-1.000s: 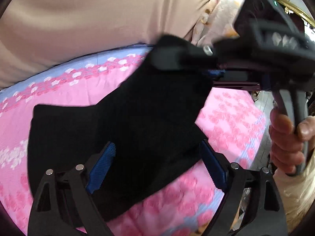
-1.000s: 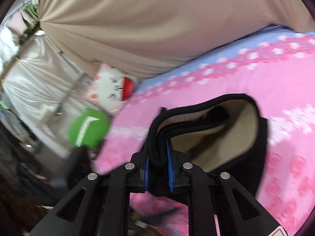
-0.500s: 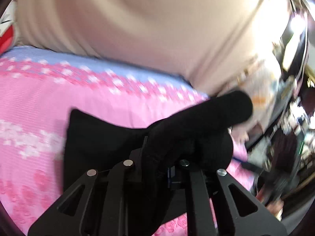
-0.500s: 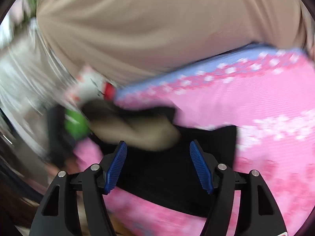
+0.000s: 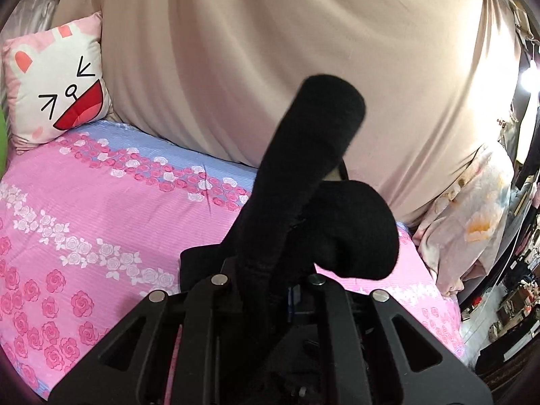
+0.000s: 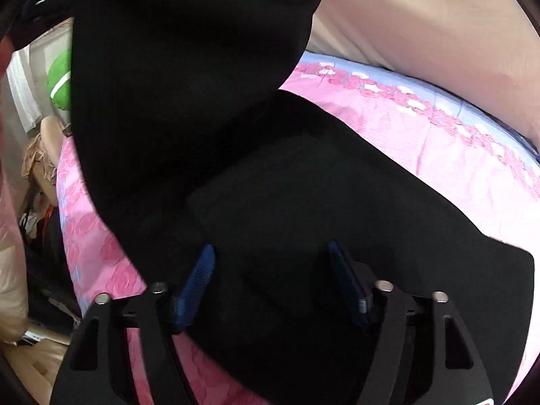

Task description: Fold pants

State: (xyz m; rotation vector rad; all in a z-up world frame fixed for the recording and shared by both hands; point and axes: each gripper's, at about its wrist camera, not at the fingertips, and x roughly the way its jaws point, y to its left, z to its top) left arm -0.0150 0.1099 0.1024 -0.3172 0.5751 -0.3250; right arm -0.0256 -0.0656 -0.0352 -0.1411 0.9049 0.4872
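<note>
The left gripper [image 5: 270, 290] is clamped tight on a bunched fold of the black pants [image 5: 303, 202], its jaws drawn in so close that the dark cloth fills what gap there is. From that grip the fabric stands up in two thick rolls, one tall and leaning right, the other a rounded lobe on the right, with a sliver of pale lining showing between them. Below, a flat corner of the pants lies on the pink bedsheet [image 5: 84, 202], which has rose bands and a blue strip along its far edge. A cartoon pillow [image 5: 55, 84] leans in the far left corner against a beige curtain [image 5: 270, 50], and a pale floral quilt [image 5: 472, 219] is heaped at the right end of the bed. In the right wrist view the right gripper [image 6: 271, 280] hangs over the pants [image 6: 303, 202], its jaws partly apart and closing; the blue pads [image 6: 197, 280] stand to either side of flat black cloth, and I cannot tell whether they touch it. Here the pants lie spread on the sheet [image 6: 422, 135] across the near middle, while a lifted part rises to the upper left and fills that corner. A green ball [image 6: 59, 81] shows at the far left, beyond the bed's edge.
</note>
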